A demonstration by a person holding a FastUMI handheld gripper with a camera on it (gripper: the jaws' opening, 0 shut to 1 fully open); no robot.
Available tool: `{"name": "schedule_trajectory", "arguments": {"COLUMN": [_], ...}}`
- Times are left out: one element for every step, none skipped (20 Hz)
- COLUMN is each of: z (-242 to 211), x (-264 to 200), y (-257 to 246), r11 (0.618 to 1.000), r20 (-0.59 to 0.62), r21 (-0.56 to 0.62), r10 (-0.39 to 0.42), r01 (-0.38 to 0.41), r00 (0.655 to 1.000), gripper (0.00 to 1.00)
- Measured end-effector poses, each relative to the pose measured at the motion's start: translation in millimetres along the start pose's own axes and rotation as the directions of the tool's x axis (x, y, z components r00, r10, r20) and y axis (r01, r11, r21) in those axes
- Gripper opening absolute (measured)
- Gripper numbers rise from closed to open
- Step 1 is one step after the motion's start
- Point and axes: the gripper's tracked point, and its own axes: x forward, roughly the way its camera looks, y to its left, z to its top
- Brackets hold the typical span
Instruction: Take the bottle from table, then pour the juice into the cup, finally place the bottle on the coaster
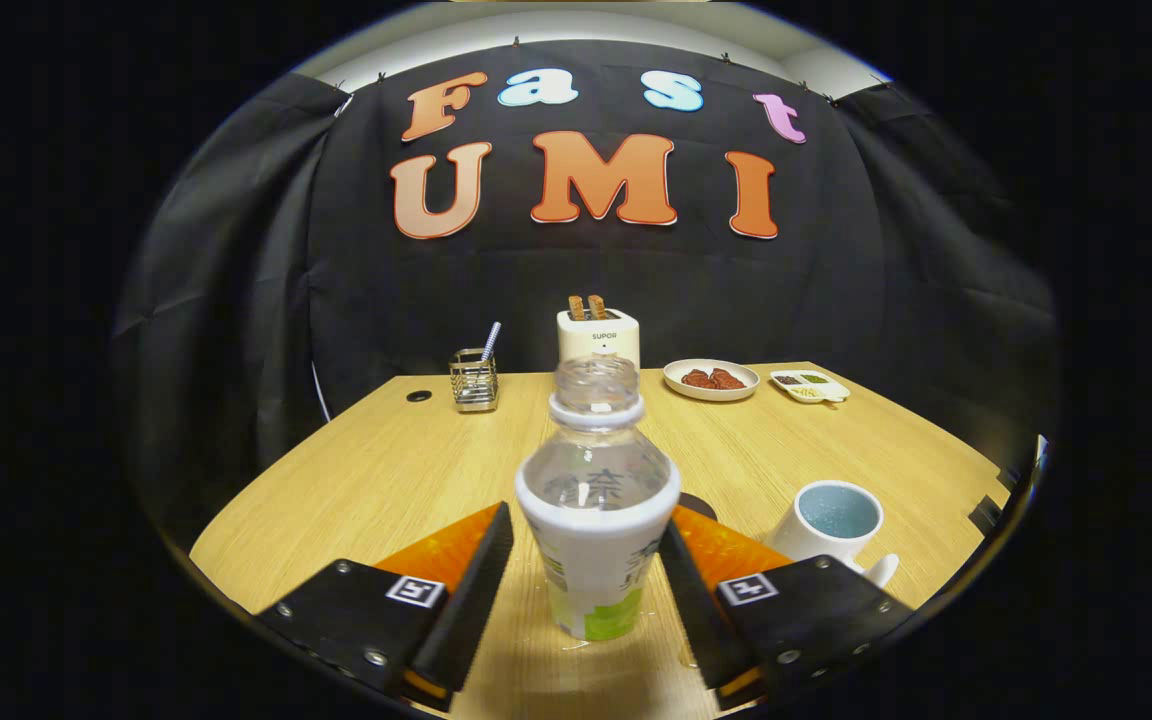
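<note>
Upright bottle (596, 500) stands between gripper (586, 590) fingers; gripper spread wide, not touching; cup (833, 522) just right.

Bottle (597, 500): clear plastic, uncapped, white-and-green label sleeve round the lower body, standing upright on the tabletop (386, 470) between the fingers of the claw (586, 590), which stand apart to either side with a gap to the label. Cup (833, 522): white mug, pale blue inside, upright, just right of the bottle. Coaster (698, 505): dark disc, mostly hidden directly behind the bottle.
</note>
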Motion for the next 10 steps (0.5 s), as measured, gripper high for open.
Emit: {"name": "schedule_trajectory", "arguments": {"z": [0.7, 1.1, 1.5, 1.0, -0.1, 2.2, 5.3, 9.3, 15.5, 21.1], "x": [-0.4, -1.6, -4.5, -5.0, -6.2, -6.4, -7.8, -9.4, -10.6, -11.7], "y": [0.0, -1.9, -4.2, -6.6, -6.9, -5.9, -4.6, -4.0, -4.6, -4.7], "r11": [1.000, 1.000, 1.000, 1.000, 0.999, 0.999, 0.998, 0.997, 0.995, 0.990], "r20": [0.014, 0.012, 0.015, 0.014, 0.010, 0.012, 0.015, 0.020, 0.031, 0.043], "r21": [0.013, 0.019, 0.023, 0.026, 0.034, 0.044, 0.057, 0.072, 0.097, 0.135], "r10": [0.001, -0.003, -0.009, -0.017, -0.018, -0.013, -0.003, 0.006, 0.013, 0.022], "r01": [-0.001, 0.003, 0.009, 0.017, 0.017, 0.012, 0.002, -0.007, -0.016, -0.028], "r00": [1.000, 1.000, 1.000, 1.000, 1.000, 1.000, 1.000, 1.000, 0.999, 0.999], "gripper": [0.66, 0.63, 0.59, 0.58, 0.58, 0.58, 0.58, 0.58, 0.58, 0.58]}}
